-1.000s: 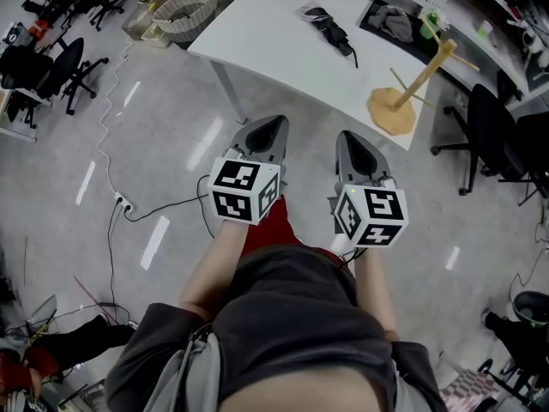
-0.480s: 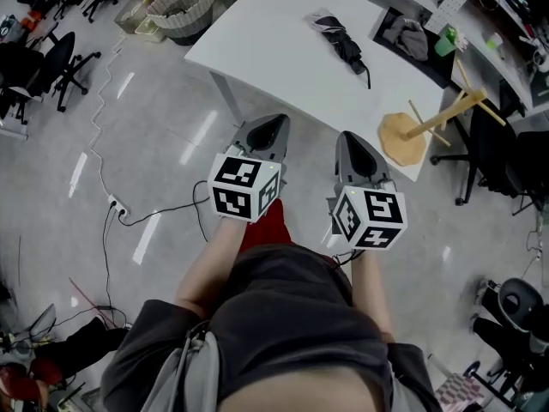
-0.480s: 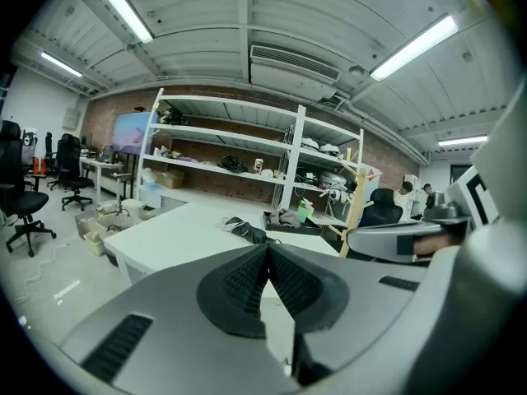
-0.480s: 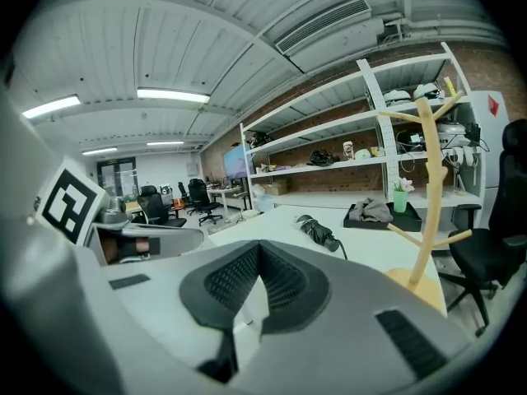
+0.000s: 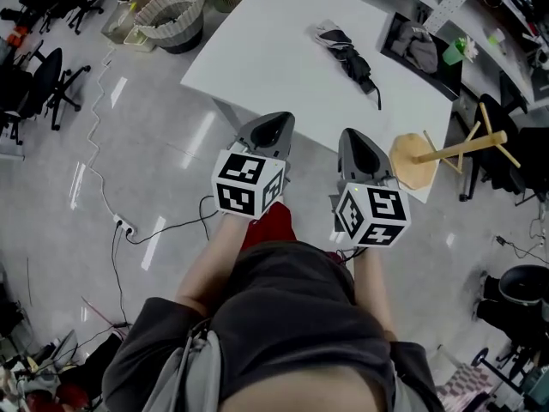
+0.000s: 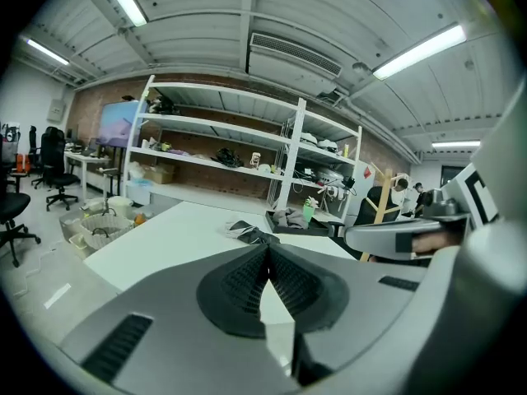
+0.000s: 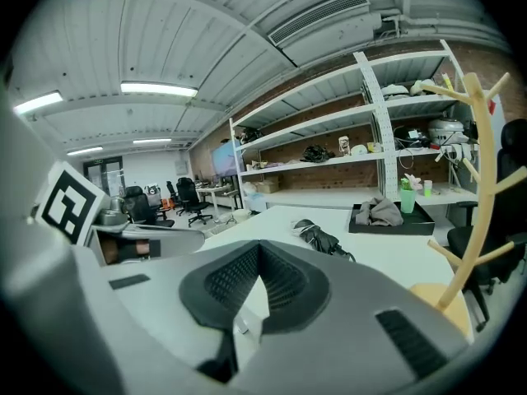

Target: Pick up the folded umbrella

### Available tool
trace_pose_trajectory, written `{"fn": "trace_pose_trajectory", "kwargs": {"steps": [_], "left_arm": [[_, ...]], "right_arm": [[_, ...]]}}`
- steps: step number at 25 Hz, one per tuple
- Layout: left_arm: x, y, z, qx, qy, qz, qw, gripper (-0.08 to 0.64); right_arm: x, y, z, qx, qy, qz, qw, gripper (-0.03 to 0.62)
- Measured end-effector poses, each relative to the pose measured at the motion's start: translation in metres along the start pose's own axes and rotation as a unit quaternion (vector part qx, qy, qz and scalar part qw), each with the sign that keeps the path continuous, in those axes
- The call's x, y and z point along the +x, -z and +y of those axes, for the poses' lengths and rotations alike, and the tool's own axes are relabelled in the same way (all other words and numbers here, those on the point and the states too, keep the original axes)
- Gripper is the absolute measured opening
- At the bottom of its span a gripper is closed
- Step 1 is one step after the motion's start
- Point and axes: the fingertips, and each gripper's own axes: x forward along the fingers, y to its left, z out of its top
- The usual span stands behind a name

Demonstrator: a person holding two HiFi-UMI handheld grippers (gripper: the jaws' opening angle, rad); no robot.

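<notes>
The folded umbrella (image 5: 347, 54) lies on the table (image 5: 257, 50) toward its far right side, well ahead of both grippers; left gripper (image 5: 273, 125) and right gripper (image 5: 358, 144) have jaws pressed together, empty.

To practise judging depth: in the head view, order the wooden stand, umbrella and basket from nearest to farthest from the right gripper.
1. Stand, at the table's near right corner, beside the right gripper.
2. Umbrella, mid-table, ahead.
3. Basket, on the floor beyond the table's far left.
</notes>
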Motion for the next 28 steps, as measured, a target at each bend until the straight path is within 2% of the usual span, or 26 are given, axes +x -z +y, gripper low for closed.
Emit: {"fn": "trace_pose_trajectory", "kwargs": {"steps": [14,21,28], "left_arm": [[0.052,-0.017,0.041,0.009,0.054,0.02,0.9983,0.014],[0.066,-0.015,0.047,0.016,0.071,0.032,0.9968,0.014],[0.081,-0.015,0.048,0.04,0.09,0.051,0.9939,0.014]], "right_arm": [[0.057,-0.015,-0.01,0.009,0.052,0.01,0.999,0.018],[0.068,-0.015,-0.013,0.013,0.066,0.015,0.998,0.018],[0.076,-0.014,-0.016,0.02,0.073,0.018,0.997,0.018]]}}
